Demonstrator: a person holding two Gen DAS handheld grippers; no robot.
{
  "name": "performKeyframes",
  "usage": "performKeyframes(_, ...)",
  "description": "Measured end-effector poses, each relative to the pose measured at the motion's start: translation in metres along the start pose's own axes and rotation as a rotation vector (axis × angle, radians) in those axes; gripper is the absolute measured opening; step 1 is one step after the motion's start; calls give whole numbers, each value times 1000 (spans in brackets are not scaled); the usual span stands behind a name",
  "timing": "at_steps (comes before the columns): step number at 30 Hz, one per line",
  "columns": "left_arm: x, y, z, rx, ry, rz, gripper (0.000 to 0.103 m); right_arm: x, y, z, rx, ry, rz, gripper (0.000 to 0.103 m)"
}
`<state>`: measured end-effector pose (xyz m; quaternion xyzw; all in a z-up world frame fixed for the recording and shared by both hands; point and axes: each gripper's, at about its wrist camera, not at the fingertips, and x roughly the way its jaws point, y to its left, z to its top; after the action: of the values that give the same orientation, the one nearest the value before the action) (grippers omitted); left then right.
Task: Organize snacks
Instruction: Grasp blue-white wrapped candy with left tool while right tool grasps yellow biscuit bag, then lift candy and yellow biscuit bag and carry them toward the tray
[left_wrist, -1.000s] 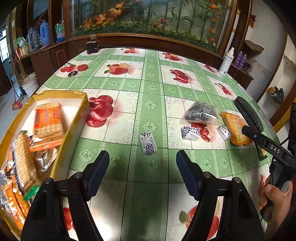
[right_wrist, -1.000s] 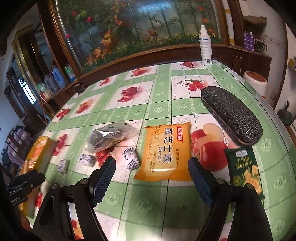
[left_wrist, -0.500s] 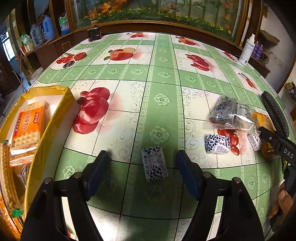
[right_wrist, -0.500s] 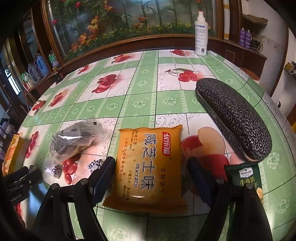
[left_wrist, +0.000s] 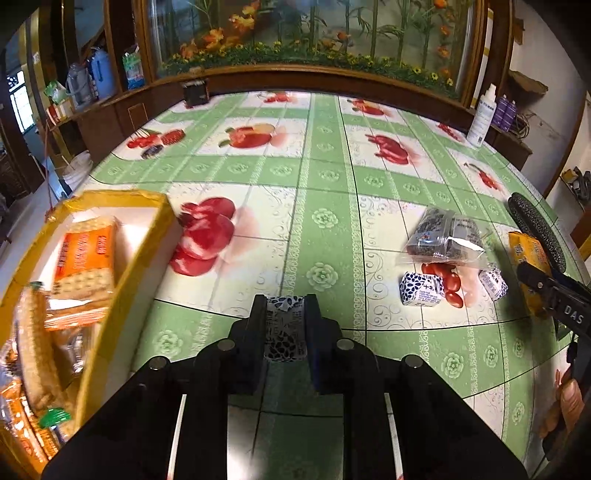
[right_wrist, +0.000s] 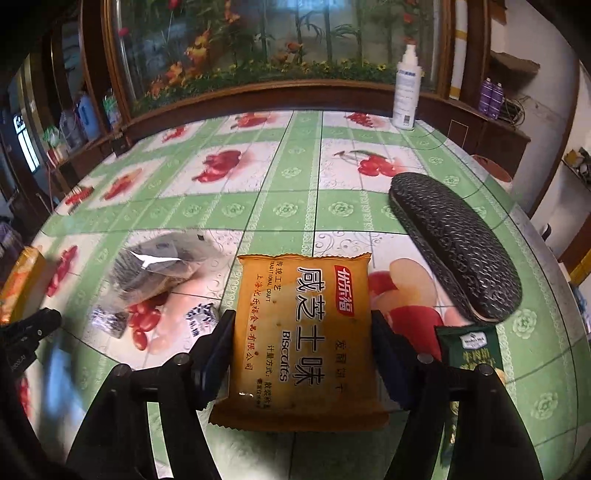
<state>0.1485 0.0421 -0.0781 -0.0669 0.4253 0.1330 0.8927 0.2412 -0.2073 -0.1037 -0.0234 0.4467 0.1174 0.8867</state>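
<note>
- Snacks lie scattered toward the right edge of the bench, which wears a green and white fruit-print cloth.
- Left hand-held gripper is clamped on a small blue-and-white wrapped candy near the front edge.
- Right hand-held gripper is closing, its pads either side of an orange biscuit packet with white Chinese lettering, not yet pressing.
- Yellow box at the left edge holds cracker packs.
- Black glasses case lies just right of the packet.
</note>
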Motion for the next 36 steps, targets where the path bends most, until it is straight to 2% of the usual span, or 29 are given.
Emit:
performKeyframes(13,-61,36,-6,-63,-88,7,17,-89,16,-17,39,-130,211,71)
performKeyframes(25,-81,40,-15,-70,-105,-11,17,-113,31,-29,54,-156,298,71)
performKeyframes(36,-86,46,-17,-87,-108,-28,17,-123,38,-27,50,-186,306,71)
